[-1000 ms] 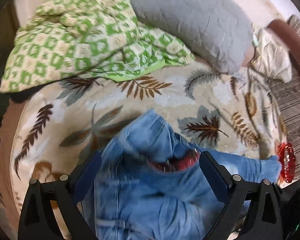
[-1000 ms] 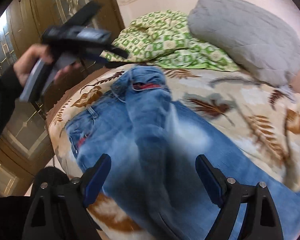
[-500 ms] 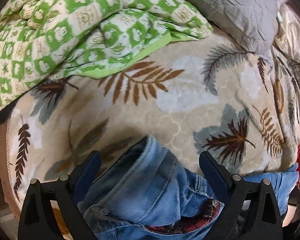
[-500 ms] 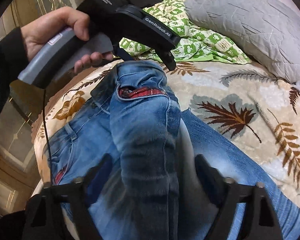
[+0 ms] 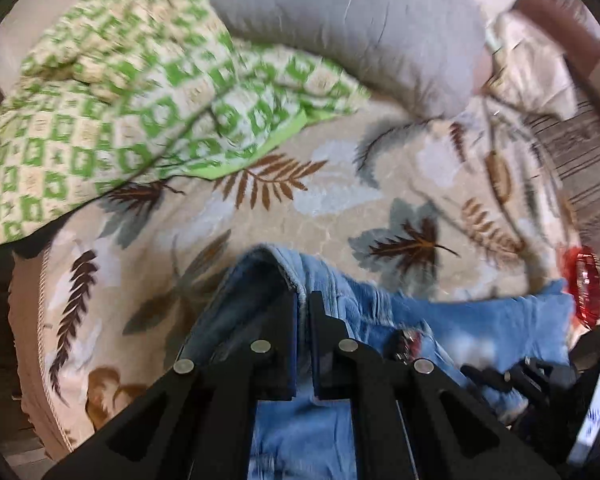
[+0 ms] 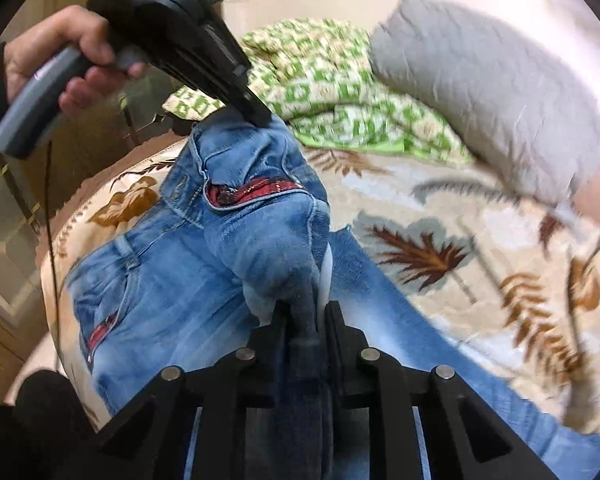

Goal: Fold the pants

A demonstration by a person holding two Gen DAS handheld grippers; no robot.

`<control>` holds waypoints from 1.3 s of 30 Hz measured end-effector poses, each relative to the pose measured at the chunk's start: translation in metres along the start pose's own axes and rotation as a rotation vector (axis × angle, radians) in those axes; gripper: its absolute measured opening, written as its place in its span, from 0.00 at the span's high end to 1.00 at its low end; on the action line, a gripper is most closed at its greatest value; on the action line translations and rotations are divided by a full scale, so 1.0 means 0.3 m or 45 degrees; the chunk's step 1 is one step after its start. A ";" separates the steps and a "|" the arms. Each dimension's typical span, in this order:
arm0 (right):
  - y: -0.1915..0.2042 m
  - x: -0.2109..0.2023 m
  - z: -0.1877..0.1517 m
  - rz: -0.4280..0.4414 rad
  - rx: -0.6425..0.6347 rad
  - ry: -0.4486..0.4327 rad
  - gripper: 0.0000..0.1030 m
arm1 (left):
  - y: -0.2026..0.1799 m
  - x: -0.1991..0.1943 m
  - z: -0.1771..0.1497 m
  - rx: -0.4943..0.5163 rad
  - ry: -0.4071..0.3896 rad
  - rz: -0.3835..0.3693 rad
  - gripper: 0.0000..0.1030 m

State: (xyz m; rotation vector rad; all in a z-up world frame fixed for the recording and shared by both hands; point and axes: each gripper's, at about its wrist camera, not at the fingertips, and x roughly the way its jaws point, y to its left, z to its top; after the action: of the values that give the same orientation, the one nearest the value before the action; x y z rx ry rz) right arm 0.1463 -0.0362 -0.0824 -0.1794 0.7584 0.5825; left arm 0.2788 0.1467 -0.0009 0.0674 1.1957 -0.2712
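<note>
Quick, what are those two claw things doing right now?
Left gripper: shut on the jeans near the waistband.
Right gripper: shut on a jeans fold.

Bare bedspread (image 5: 340,216) between jeans (image 5: 480,320) and quilt (image 5: 140,120)

The bed (image 5: 284,216) is covered by a cream blanket (image 6: 452,208) printed with brown and grey leaves, edged in light stitching along its rounded corner. Blue jeans (image 6: 172,292) lie on the blanket near that corner, the waistband end bunched and raised, one leg stretching flat away across the leaf print. Beyond the jeans, at the head of the bed, a rumpled green and white checked quilt (image 5: 112,120) rests on the blanket, and a grey pillow (image 5: 340,28) lies just beside the quilt, overlapping its edge. Past the pillow, a striped cloth (image 5: 580,168) and a pale crumpled cloth (image 5: 528,64) lie at the bed's far side, too blurred to tell more.
</note>
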 end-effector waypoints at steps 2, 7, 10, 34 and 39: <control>0.036 -0.055 -0.016 -0.012 -0.071 -0.053 0.85 | 0.021 -0.092 -0.088 -0.016 -0.083 -0.057 0.96; 0.145 -0.147 -0.062 0.008 -0.231 -0.107 0.89 | 0.077 -0.199 -0.358 -0.070 -0.197 -0.092 0.96; 0.195 -0.148 -0.097 0.045 -0.281 -0.072 0.91 | 0.113 -0.209 -0.507 -0.150 -0.255 -0.111 0.96; 0.173 -0.178 -0.220 0.246 -0.136 -0.001 0.19 | 0.276 -0.127 -0.904 -0.533 -0.365 -0.122 0.23; 0.179 -0.213 -0.191 0.221 -0.191 -0.058 0.18 | 0.285 -0.167 -0.860 -0.551 -0.395 -0.110 0.21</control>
State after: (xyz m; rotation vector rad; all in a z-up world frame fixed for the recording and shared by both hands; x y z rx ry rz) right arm 0.0452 -0.0398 -0.0766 -0.2390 0.6900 0.8063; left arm 0.0481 0.2880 -0.0576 -0.3920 0.9269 -0.0888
